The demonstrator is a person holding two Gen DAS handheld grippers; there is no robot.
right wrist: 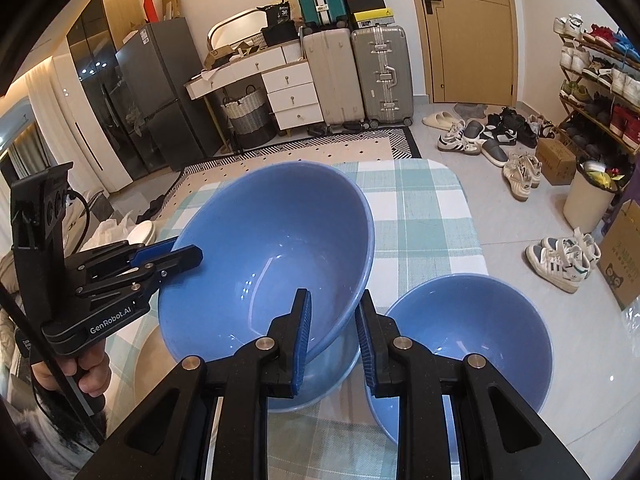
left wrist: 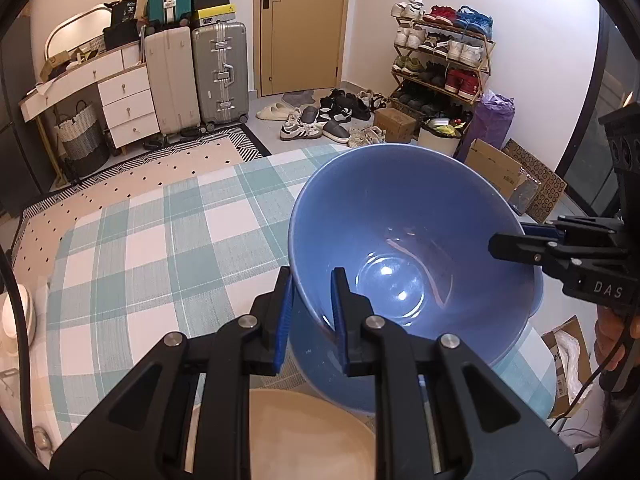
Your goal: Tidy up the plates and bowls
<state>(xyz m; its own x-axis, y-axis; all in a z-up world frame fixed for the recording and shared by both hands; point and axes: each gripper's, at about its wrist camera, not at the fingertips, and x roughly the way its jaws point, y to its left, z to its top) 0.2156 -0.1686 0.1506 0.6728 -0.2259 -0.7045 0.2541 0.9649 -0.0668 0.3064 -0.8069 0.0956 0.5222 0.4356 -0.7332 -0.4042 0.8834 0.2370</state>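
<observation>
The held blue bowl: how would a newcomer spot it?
On the checked tablecloth, two blue bowls sit side by side. It is the large bowl, tilted, its rim pinched by the left gripper and right gripper; the smaller bowl sits untouched.

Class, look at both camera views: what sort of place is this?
Most likely a lived-in home, near its entrance: a loaded shoe rack, stacked suitcases beside a door, and a fridge.

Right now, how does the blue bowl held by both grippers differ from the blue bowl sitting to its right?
The held bowl is tilted, lifted by its rim; the resting bowl sits upright on the checked tablecloth. The held bowl looks larger, the resting one smaller. The left gripper and right gripper clamp the held bowl; nothing touches the resting bowl. Both are plain blue and empty.
</observation>
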